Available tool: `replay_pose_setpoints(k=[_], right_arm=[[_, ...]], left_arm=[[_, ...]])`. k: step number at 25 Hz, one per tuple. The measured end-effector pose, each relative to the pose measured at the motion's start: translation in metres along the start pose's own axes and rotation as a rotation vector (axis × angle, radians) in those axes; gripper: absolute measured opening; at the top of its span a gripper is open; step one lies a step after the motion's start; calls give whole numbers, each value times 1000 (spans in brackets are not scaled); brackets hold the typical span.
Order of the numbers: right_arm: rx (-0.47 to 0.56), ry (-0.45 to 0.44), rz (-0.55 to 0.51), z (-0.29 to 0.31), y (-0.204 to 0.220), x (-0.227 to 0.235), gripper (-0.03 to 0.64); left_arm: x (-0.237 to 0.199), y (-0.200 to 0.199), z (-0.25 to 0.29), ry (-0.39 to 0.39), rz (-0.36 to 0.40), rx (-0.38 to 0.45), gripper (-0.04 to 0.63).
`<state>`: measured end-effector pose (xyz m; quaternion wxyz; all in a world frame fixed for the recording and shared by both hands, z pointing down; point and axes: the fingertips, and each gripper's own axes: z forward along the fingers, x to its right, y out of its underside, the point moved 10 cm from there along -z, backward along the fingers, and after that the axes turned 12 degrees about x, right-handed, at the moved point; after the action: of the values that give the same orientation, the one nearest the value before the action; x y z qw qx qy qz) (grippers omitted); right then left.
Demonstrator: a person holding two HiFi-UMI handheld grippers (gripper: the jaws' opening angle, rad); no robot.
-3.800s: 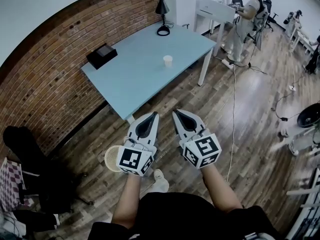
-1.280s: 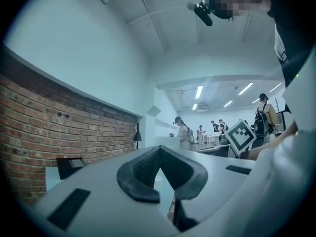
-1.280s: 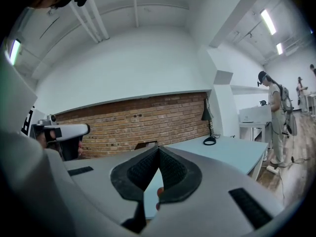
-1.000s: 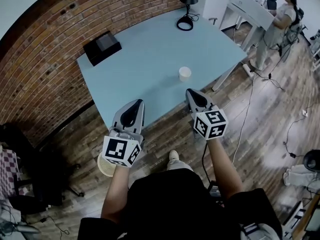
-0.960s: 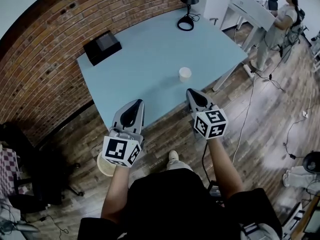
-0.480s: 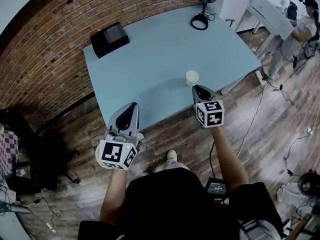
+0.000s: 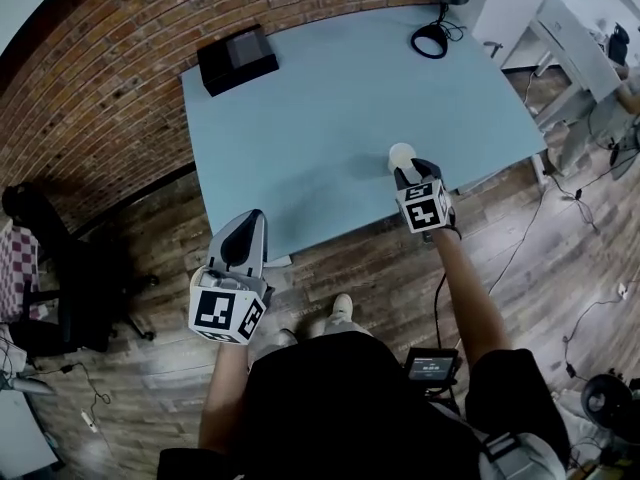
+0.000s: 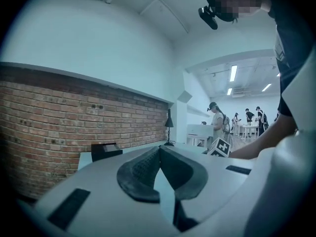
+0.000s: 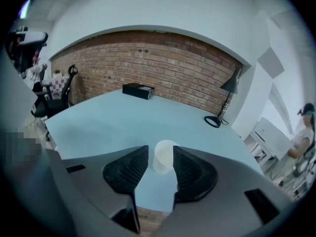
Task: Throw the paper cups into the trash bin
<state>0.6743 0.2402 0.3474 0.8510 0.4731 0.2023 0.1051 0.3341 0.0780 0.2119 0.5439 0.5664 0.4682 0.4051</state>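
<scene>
Right tool (image 7: 416, 169) — jaws just opened, standing apart; white paper cup (image 9: 164, 155) upright between the tips, pads clear of it, near the blue surface's (image 7: 320, 88) front edge. Left tool (image 8: 159, 151) — jaws together, empty.

- Type of place: open-plan office or lab workroom.
- Worktop (image 7: 330, 98): pale blue with white legs, set against a red brick wall (image 7: 100, 68).
- Desk lamp (image 7: 440, 13): black, at the worktop's far corner. A black box (image 7: 237, 56) sits near the wall.
- Floor (image 7: 150, 238): dark wood planks.
- Office chair (image 7: 60, 298): black, beside the wall.
- Beyond the worktop: a white desk (image 7: 575, 48), ceiling strip lights (image 8: 233, 74) and people (image 8: 217, 125) standing at tables.
</scene>
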Motion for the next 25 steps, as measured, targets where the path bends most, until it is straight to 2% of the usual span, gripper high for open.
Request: replay_pose_setpoints(k=[6, 9, 14, 19, 25], right_arm=[[-159, -90, -272, 39, 13, -6, 143], [-218, -132, -361, 51, 19, -10, 143], [-251, -150, -438, 59, 25, -13, 143], [-275, -182, -459, 63, 30, -12, 138], [-259, -162, -495, 62, 27, -10, 69]], left_arm=[[-8, 5, -4, -45, 1, -38, 3], [-12, 9, -7, -69, 4, -49, 2], [-18, 11, -8, -98, 7, -52, 2], [-16, 17, -4, -77, 42, -73, 2], [-19, 18, -2, -83, 33, -75, 2]])
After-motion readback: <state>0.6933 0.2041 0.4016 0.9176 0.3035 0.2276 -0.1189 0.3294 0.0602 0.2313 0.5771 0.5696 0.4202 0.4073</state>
